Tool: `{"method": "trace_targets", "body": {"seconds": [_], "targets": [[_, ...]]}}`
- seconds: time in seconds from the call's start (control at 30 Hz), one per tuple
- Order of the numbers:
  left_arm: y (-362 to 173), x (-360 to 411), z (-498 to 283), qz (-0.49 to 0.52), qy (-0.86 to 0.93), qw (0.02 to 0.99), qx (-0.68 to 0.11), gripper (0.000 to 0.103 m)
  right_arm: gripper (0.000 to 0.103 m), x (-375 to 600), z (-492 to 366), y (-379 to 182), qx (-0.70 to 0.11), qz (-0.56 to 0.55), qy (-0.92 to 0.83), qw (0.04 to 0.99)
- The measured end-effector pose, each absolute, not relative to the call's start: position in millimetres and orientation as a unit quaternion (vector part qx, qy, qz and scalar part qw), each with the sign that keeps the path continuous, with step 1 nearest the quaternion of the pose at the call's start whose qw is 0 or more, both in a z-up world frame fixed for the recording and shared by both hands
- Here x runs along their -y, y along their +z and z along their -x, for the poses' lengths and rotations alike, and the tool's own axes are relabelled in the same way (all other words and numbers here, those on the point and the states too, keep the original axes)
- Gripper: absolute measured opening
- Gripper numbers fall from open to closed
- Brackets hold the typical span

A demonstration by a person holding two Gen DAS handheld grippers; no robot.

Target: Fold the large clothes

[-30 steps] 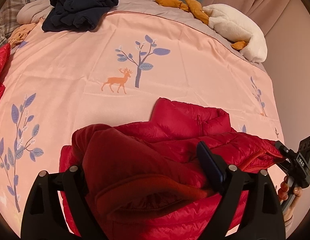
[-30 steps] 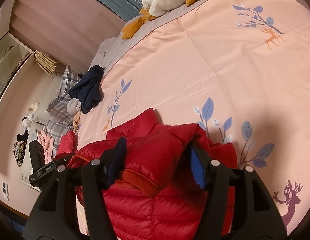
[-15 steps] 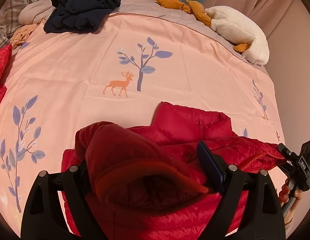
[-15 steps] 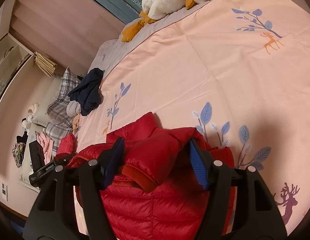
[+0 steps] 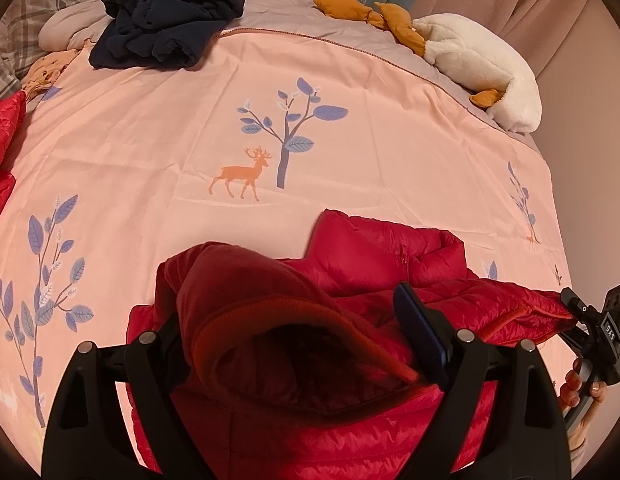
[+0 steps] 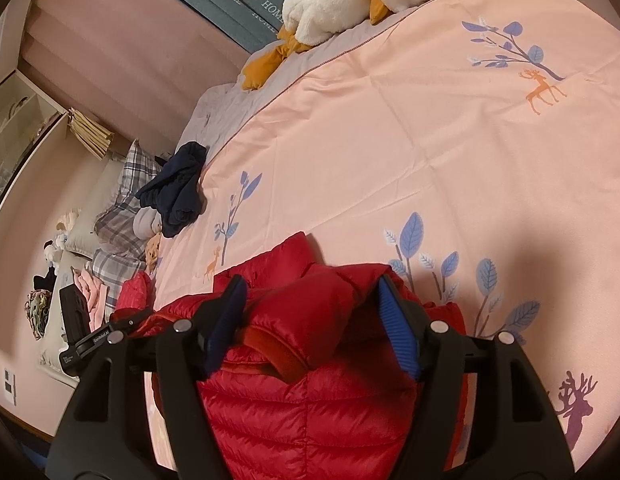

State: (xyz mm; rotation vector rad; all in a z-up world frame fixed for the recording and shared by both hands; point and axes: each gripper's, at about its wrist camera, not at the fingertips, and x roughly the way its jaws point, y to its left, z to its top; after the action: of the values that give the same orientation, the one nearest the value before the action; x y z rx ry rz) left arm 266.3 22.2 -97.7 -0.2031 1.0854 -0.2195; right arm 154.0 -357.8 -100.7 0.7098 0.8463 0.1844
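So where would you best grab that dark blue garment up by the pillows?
Probably by the thick folded edge of the dark blue garment facing the pink duvet, coming in low from the foot of the bed. It lies bunched, and that rolled edge gives the tongs several layers to pinch.

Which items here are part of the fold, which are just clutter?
In the job:
red puffer jacket
left gripper
right gripper

Lying about:
navy garment
white plush duck
plaid pillows
second red jacket
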Motion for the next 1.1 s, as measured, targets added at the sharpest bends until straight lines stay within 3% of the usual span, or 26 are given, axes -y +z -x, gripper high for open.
{"method": "trace_targets", "body": {"seconds": [1.1], "targets": [[-104.1, -22.9, -273.7, 0.092, -0.097, 0.843, -0.522, 0.089, 0.071, 361.8, -161.3, -103.0, -0.402, -0.337, 0.087, 0.847]]}}
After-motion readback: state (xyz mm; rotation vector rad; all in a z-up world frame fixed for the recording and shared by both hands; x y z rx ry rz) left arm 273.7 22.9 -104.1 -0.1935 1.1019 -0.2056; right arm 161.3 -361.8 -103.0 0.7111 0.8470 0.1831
